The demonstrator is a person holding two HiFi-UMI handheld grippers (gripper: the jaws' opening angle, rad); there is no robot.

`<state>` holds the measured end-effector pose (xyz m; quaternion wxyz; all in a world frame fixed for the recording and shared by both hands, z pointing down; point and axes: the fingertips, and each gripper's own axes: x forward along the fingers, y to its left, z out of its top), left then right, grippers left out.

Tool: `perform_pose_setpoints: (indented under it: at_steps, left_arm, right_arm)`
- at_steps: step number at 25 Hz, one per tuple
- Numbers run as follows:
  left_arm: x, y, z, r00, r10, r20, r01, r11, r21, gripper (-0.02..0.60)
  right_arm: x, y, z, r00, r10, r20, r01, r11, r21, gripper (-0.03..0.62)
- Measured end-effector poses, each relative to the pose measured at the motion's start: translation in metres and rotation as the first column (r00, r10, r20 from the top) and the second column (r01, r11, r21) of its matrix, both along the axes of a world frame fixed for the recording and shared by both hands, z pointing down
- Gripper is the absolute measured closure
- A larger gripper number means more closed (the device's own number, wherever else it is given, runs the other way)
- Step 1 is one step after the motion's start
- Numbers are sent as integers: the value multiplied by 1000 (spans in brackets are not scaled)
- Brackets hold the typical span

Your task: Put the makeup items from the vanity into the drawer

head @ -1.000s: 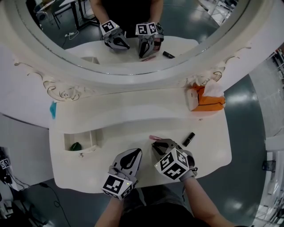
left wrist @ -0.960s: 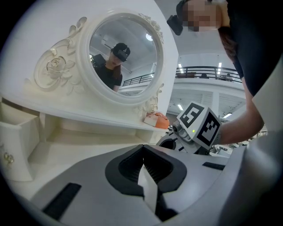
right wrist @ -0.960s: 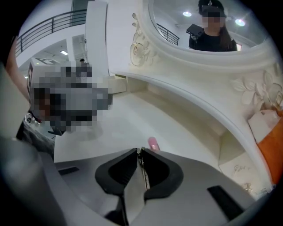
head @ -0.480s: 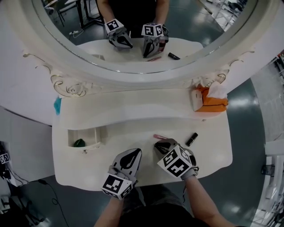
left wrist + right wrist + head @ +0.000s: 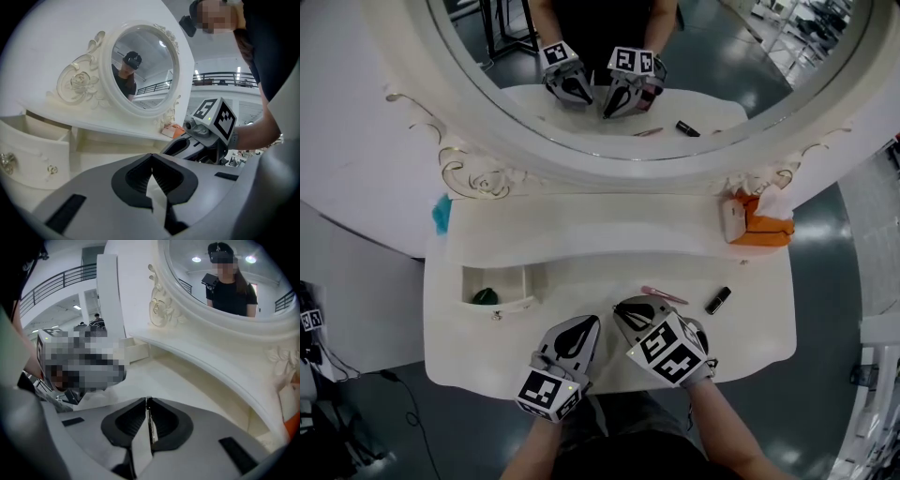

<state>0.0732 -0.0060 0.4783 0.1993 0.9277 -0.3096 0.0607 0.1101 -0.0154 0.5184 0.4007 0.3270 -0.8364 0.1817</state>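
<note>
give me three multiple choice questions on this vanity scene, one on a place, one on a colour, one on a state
1. Where does the slim pink stick lie?
A. inside the drawer
B. on the white vanity top
C. on the floor

2. What colour is the small object inside the little white drawer?
A. green
B. orange
C. black

3. How is that drawer?
A. pushed shut
B. pulled open
C. taken right out

Answers:
1 B, the stick lies flat on the top, beside the short black tube.
2 A, green shows in the left compartment.
3 B, its inside is open to the head view while it still sits in the vanity.
</note>
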Motion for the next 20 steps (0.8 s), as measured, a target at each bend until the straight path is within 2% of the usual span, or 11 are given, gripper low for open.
perform_pose_setpoints:
  at_steps: [8, 20]
  left_arm:
    - [-44, -8, -3, 997, -79, 2, 79, 997, 4, 568]
    - [-109, -23, -13, 987, -160, -4, 160, 987, 12, 568]
  right_arm:
    - [-60, -17, -27, 994, -93, 51, 90, 995, 52, 542]
    - [-141, -39, -57, 978, -197, 70, 188, 975, 115, 542]
